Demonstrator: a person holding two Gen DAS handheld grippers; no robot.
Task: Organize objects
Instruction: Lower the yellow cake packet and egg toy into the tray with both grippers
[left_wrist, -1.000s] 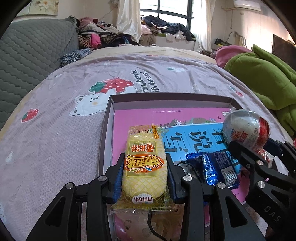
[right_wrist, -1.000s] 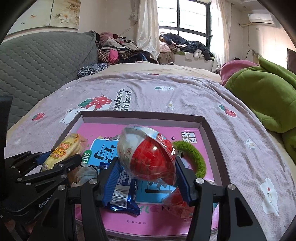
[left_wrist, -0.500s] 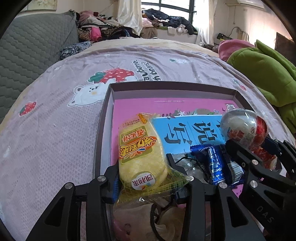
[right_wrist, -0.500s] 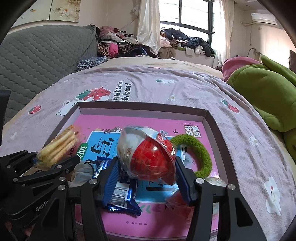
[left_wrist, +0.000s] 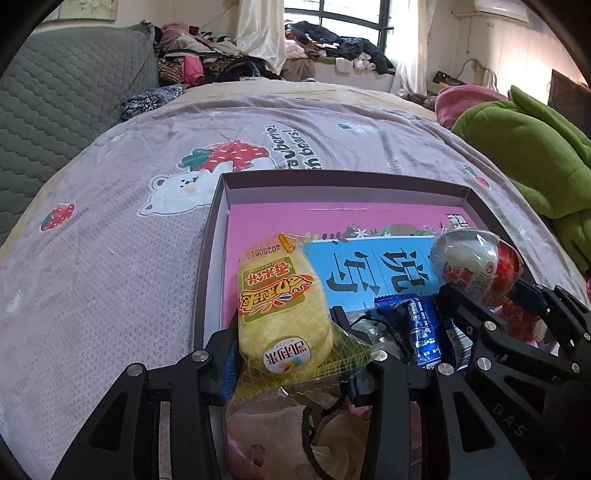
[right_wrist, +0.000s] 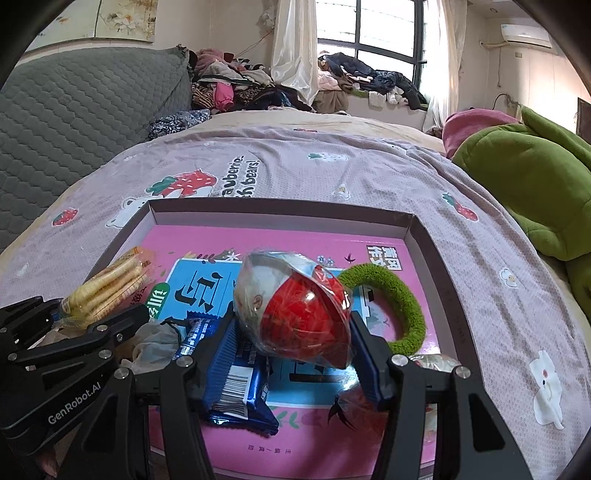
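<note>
1. Gripping a yellow snack pack (left_wrist: 282, 317), the left tool (left_wrist: 286, 354) has the pack tilted between its pads; whether both pads press it firmly is hard to judge, since the crinkled wrapper edge covers the right pad.
2. The right tool (right_wrist: 291, 343) is clamped on a toy egg (right_wrist: 295, 310) in clear film, half red and half pale; the film blurs what is inside.
3. Both tools sit over the near end of a shallow box (right_wrist: 280, 206) on the bed (right_wrist: 369, 173), and the box's near wall is cut off by the frame and by the tool bodies.
4. A pink book (right_wrist: 321, 243) lines the box floor; its blue panel and print are largely covered.
5. A blue wrapper (right_wrist: 236, 384) lies under the right tool, partly hidden by its left finger.
6. A green ring (right_wrist: 402, 299) lies behind the egg, its near-left arc hidden.
7. Pale crumpled items (left_wrist: 295, 424) below the left tool cannot be identified.
8. A green blanket (right_wrist: 524, 184) runs off the right edge.
</note>
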